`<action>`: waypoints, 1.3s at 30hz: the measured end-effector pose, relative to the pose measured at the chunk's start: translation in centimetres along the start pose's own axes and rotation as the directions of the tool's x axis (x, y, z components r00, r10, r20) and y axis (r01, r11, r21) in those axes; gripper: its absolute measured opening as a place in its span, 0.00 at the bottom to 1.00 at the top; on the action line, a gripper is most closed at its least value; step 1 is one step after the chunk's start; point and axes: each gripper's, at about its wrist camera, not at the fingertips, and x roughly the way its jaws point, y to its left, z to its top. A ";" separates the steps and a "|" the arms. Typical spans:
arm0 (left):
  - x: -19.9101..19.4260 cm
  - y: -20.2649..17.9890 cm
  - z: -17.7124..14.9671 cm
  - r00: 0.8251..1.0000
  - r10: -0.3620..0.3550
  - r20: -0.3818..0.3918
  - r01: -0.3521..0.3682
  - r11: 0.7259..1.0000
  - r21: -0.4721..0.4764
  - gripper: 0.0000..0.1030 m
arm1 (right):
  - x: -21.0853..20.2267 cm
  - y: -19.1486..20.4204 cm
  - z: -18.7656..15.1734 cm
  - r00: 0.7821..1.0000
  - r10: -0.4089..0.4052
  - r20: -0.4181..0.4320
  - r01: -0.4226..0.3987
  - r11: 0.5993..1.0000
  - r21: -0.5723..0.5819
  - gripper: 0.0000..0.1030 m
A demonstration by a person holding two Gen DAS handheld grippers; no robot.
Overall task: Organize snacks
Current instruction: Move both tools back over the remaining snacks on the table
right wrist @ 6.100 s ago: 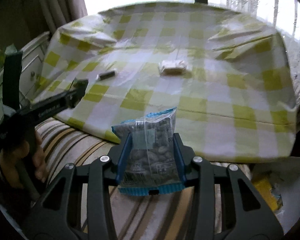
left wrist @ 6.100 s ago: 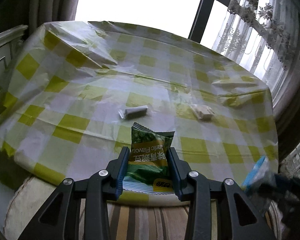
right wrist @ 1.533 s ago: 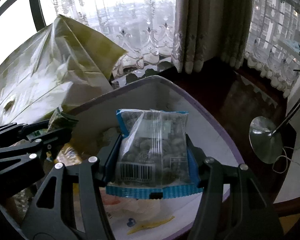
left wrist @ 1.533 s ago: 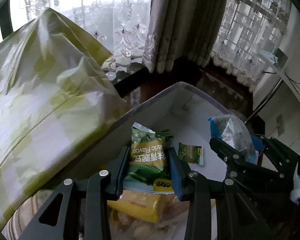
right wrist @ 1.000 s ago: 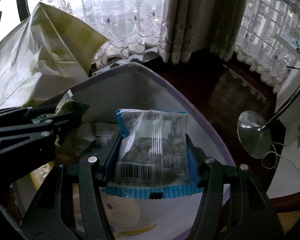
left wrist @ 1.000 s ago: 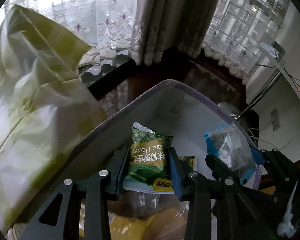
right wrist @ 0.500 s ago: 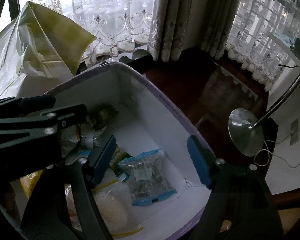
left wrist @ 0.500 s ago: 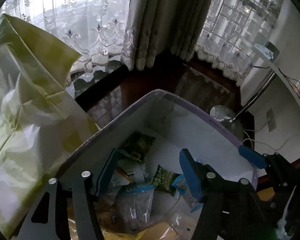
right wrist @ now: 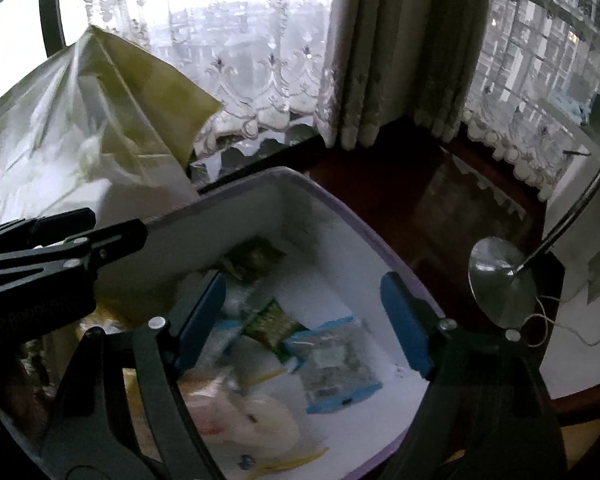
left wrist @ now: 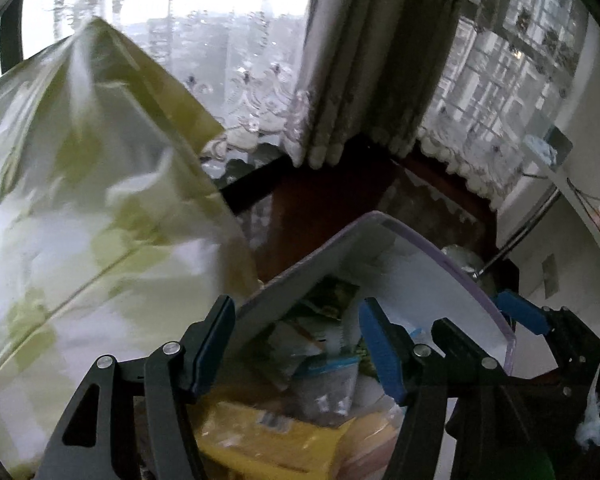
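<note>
left wrist view: left claw (left wrist: 296, 344) spread wide with nothing between its blue pads, hanging over the near part of the white bin (left wrist: 416, 280). below and ahead of it lie mixed snacks, blurred; a clear blue-edged packet (left wrist: 332, 380) and a yellow bag (left wrist: 268, 440) sit under the pads.
only in this view: the right claw (left wrist: 516, 316) seen from the side, off to the right past the bin's purple rim.
left wrist surroundings: the yellow-check desk cloth (left wrist: 92, 208) fills the left, close against the bin wall; curtain (left wrist: 360, 60) and dark floor ahead.
right wrist view: right claw (right wrist: 300, 316) gaping wide and empty above the bin (right wrist: 340, 224).
only in this view: the bin's white bottom, with the blue-trimmed nut packet (right wrist: 332, 364) lying flat between the pads and a green packet (right wrist: 272, 324) just left of it.
right wrist surroundings: left claw juts in from the left over the bin edge; a lamp base (right wrist: 500, 280) stands on the floor to the right.
open room: bare white bottom beyond the packets, toward the far wall.
</note>
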 end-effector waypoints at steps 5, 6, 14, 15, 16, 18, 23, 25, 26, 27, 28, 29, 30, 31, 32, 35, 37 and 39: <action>-1.8 2.6 -0.3 0.999 0.019 0.027 -0.018 0.999 -0.039 0.63 | -0.7 2.6 0.5 1.000 0.025 0.012 -0.024 0.999 -0.038 0.79; -2.0 3.0 -0.3 0.999 0.020 0.030 -0.018 0.999 -0.046 0.63 | -1.0 3.4 0.7 0.999 0.030 0.016 -0.030 0.998 -0.049 0.79; -5.2 8.0 -1.0 0.995 0.067 0.078 -0.057 0.992 -0.116 0.64 | -1.8 7.7 1.6 0.994 0.105 0.031 -0.103 0.992 -0.071 0.79; -5.4 8.5 -1.1 0.994 0.075 0.081 -0.065 0.990 -0.125 0.64 | -1.9 8.5 1.7 0.993 0.117 0.028 -0.114 0.990 -0.080 0.79; -5.6 9.2 -1.2 0.993 0.084 0.081 -0.073 0.988 -0.137 0.64 | -1.9 9.1 1.7 0.992 0.126 0.028 -0.123 0.989 -0.087 0.79; -6.0 10.5 -1.4 0.992 0.098 0.083 -0.085 0.984 -0.156 0.64 | -2.1 10.3 1.8 0.990 0.141 0.029 -0.137 0.986 -0.098 0.79; -7.2 12.9 -1.9 0.985 0.140 0.101 -0.120 0.976 -0.184 0.64 | -2.6 13.4 2.1 0.983 0.183 0.030 -0.177 0.974 -0.139 0.79; -7.8 14.1 -2.0 0.981 0.159 0.109 -0.136 0.972 -0.194 0.64 | -2.8 14.7 2.3 0.981 0.192 0.031 -0.185 0.970 -0.158 0.79; -8.1 14.7 -2.1 0.980 0.165 0.111 -0.141 0.970 -0.200 0.64 | -3.0 15.4 2.4 0.979 0.202 0.031 -0.194 0.967 -0.166 0.79; -8.4 15.2 -2.2 0.979 0.172 0.113 -0.146 0.968 -0.206 0.64 | -3.0 15.9 2.4 0.978 0.208 0.030 -0.200 0.965 -0.171 0.79; -8.6 15.8 -2.4 0.977 0.179 0.114 -0.152 0.965 -0.213 0.64 | -3.1 16.6 2.4 0.976 0.217 0.030 -0.209 0.961 -0.181 0.79; -8.8 16.4 -2.5 0.976 0.186 0.115 -0.157 0.963 -0.221 0.64 | -3.2 17.1 2.4 0.975 0.222 0.031 -0.213 0.959 -0.187 0.79; -9.1 17.1 -2.6 0.975 0.192 0.116 -0.162 0.960 -0.230 0.64 | -3.3 17.7 2.5 0.974 0.225 0.030 -0.215 0.958 -0.191 0.79; -9.3 17.6 -2.7 0.973 0.198 0.117 -0.166 0.957 -0.238 0.64 | -3.3 18.4 2.5 0.972 0.233 0.027 -0.224 0.954 -0.197 0.79; -9.5 18.3 -2.9 0.972 0.203 0.118 -0.169 0.954 -0.248 0.64 | -3.2 18.8 2.6 0.971 0.239 0.025 -0.229 0.952 -0.201 0.79; -10.2 20.1 -3.5 0.969 0.215 0.122 -0.175 0.944 -0.279 0.64 | -3.0 20.3 2.8 0.968 0.249 0.020 -0.239 0.948 -0.210 0.79; -10.8 21.2 -3.9 0.967 0.223 0.124 -0.177 0.937 -0.300 0.64 | -3.1 21.2 2.8 0.966 0.258 0.018 -0.248 0.945 -0.212 0.80; -11.4 22.3 -4.3 0.965 0.231 0.125 -0.182 0.930 -0.319 0.64 | -3.0 22.0 2.9 0.964 0.265 0.017 -0.255 0.943 -0.214 0.80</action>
